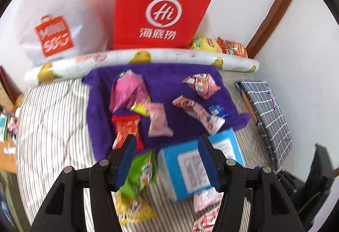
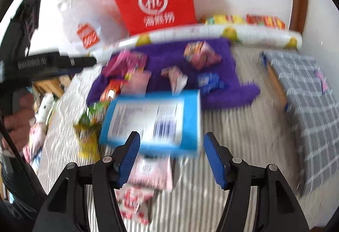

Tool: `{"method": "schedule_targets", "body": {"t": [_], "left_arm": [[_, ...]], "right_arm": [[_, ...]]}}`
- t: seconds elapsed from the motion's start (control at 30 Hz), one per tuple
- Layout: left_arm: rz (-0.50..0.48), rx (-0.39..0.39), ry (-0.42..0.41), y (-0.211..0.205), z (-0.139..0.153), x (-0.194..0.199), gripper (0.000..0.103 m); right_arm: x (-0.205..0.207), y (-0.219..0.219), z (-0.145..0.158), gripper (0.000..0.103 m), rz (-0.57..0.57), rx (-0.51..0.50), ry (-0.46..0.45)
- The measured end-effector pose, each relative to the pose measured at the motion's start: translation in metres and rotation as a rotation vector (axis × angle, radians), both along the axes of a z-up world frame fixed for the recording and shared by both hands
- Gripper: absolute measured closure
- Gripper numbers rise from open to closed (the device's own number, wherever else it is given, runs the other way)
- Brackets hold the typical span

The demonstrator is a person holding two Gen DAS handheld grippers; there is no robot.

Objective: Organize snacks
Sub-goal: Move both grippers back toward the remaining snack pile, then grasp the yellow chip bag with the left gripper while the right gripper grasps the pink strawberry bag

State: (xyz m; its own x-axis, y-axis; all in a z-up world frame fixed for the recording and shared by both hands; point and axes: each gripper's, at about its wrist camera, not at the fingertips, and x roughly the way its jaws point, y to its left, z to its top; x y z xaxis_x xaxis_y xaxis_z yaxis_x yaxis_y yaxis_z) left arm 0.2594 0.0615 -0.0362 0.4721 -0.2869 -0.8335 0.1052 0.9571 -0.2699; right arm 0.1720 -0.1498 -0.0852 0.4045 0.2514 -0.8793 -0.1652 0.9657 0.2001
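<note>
From the left wrist, the left gripper (image 1: 167, 147) hangs tilted down over the striped bed (image 1: 53, 126), jaws parted and nothing between the pads, so it looks free to pick. Most snacks sit gathered on the purple towel (image 1: 161, 77) toward the bed's far edge, a pink bag (image 1: 127, 92) and red packet (image 1: 125, 128) on the towel's left half, a blue packet (image 1: 218, 110) to the right; that pile reads as the sorting spot. A blue box (image 1: 190, 168) and green packet (image 1: 142, 170) lie off the towel's near edge, just under the claw, probably next to be sorted. A red bag (image 1: 159, 9) stands against the wall behind. Over to the right wrist, all blurred: the right gripper (image 2: 171, 147) also points steeply down, jaws apart, gripping nothing, with the blue box (image 2: 152, 119) just beyond its tips on the bare stripes (image 2: 243, 126). At that view's left edge a hand (image 2: 19, 122) holds the other gripper.
</note>
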Motion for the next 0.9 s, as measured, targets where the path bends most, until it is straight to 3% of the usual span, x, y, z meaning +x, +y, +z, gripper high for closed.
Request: {"method": "schedule_targets", "body": {"t": [0.13,0.47,0.63,0.77,0.83,0.9], "left_arm": [[0.030,0.010,0.010,0.014,-0.005,-0.027,0.045],[0.081,-0.006,0.024,0.052,-0.017,-0.073,0.045],[0.105,-0.024,0.037,0.069,-0.028,-0.089,0.045],[0.118,-0.038,0.033,0.080,-0.037,-0.102,0.045],[0.122,-0.038,0.035,0.082,-0.042,-0.107,0.045],[0.126,-0.042,0.040,0.085,-0.049,-0.112,0.045]], "right_arm": [[-0.031,0.014,-0.025,0.041,0.030,0.012,0.082],[-0.073,0.046,-0.062,0.036,0.034,0.040,0.162],[-0.082,0.065,-0.065,0.031,0.023,-0.021,0.108],[-0.086,0.081,-0.069,0.031,0.025,-0.146,0.037],[-0.090,0.091,-0.072,0.035,0.032,-0.213,-0.013],[-0.092,0.091,-0.071,0.044,0.049,-0.203,-0.041]]}}
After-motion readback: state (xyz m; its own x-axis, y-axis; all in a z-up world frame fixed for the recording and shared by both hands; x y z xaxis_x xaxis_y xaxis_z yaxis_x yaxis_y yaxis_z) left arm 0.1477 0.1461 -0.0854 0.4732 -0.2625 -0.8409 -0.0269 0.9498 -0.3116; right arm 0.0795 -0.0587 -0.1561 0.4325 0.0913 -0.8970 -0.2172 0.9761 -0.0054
